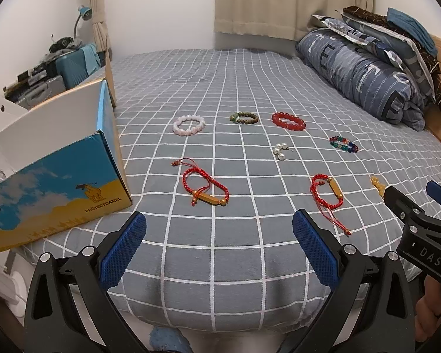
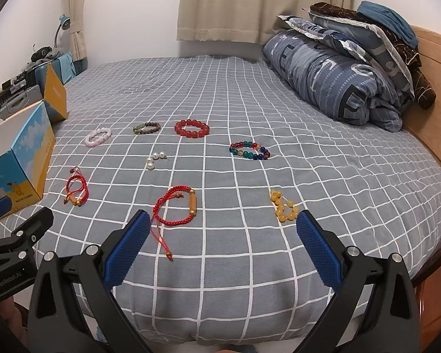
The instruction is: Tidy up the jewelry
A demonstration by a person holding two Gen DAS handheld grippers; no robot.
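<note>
Several pieces of jewelry lie on a grey checked bed: a pink bead bracelet (image 1: 189, 125), a brown-green bead bracelet (image 1: 244, 117), a red bead bracelet (image 1: 288, 121), a multicolour bead bracelet (image 2: 249, 150), pearls (image 1: 281, 150), two red cord bracelets (image 1: 206, 186) (image 2: 177, 204) and a yellow bead bracelet (image 2: 284, 206). My left gripper (image 1: 219, 229) is open and empty above the bed's near edge. My right gripper (image 2: 222, 229) is open and empty, with the yellow beads beside its right finger. An open blue-yellow box (image 1: 56, 176) stands at the left.
Folded quilts and pillows (image 2: 338, 67) are stacked at the back right against a wooden headboard (image 2: 435, 94). Suitcases and clutter (image 1: 58, 67) stand left of the bed behind the box. Curtains hang at the far wall.
</note>
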